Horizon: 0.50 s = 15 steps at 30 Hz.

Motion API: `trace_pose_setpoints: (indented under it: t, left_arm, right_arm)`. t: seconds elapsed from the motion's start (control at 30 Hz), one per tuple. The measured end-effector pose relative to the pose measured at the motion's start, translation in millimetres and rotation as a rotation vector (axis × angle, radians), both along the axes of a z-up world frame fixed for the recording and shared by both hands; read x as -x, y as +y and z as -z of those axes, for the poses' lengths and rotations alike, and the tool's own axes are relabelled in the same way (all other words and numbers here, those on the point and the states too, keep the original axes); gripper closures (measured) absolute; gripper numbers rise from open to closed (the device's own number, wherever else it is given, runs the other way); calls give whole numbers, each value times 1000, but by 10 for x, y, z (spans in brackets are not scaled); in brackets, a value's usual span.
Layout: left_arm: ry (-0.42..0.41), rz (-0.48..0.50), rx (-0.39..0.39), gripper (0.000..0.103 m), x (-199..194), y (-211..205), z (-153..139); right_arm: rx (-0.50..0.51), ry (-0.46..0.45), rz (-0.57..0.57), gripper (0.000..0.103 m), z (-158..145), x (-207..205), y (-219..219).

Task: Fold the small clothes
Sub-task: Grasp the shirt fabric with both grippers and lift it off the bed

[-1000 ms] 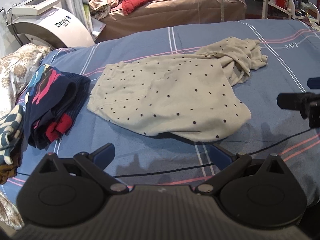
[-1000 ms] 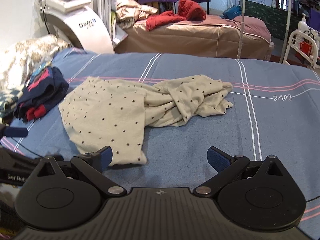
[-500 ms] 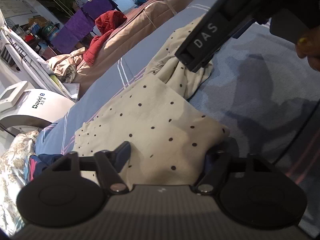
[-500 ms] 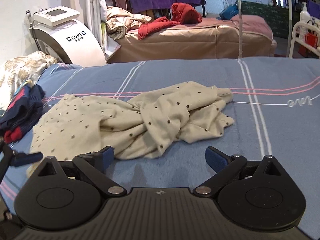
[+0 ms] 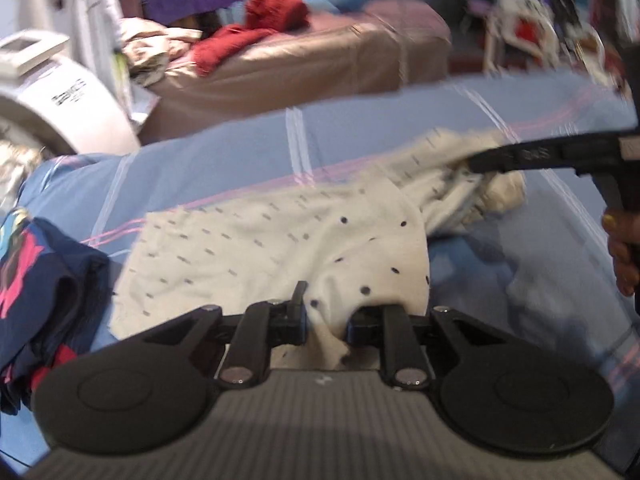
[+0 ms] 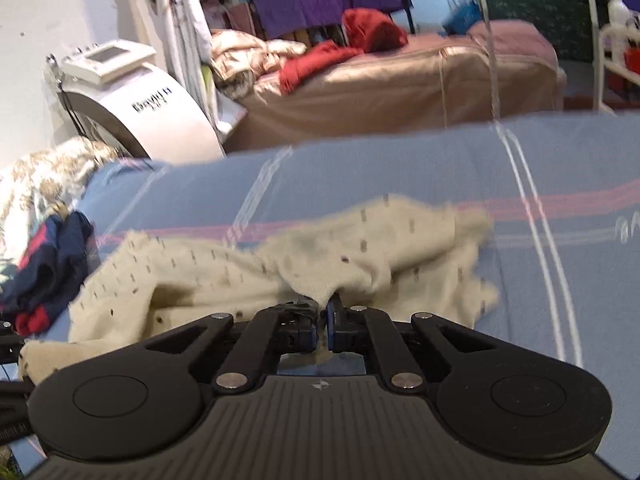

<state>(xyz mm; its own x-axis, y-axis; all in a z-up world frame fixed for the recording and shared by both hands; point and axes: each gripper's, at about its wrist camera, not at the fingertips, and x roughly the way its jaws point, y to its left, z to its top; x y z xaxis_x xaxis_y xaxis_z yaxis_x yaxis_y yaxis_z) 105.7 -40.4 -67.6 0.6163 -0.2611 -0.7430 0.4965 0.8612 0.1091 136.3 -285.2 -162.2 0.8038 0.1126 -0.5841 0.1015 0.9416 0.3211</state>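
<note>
Fingers of the left gripper [image 5: 326,314] have just closed, pinching the near corner of the polka-dot cream garment [image 5: 280,248]. The right gripper [image 6: 323,316] has just clamped its crumpled far end, presumably to spread it flat on the blue bedsheet [image 6: 360,172].

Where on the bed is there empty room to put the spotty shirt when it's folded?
The bed is bare to the right of the spotty shirt, around the white stripes, and along the far edge behind it. The left side is crowded: a navy clothes pile sits beside the shirt. Both grippers, left and right, have just been closing on the shirt's cloth.
</note>
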Motion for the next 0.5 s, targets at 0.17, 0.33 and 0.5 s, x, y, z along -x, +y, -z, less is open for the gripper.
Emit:
trace_pose_setpoints:
  t: [0.17, 0.33, 0.5]
  left_arm:
    - [-76, -145, -8, 92, -475, 479, -293]
    - [-21, -323, 21, 93, -745, 1074, -231]
    - [52, -425, -50, 81, -741, 1488, 107]
  right_arm:
    - [114, -135, -61, 97, -695, -863, -29]
    - [43, -153, -73, 70, -916, -1762, 104]
    - [43, -99, -57, 0, -637, -1696, 480]
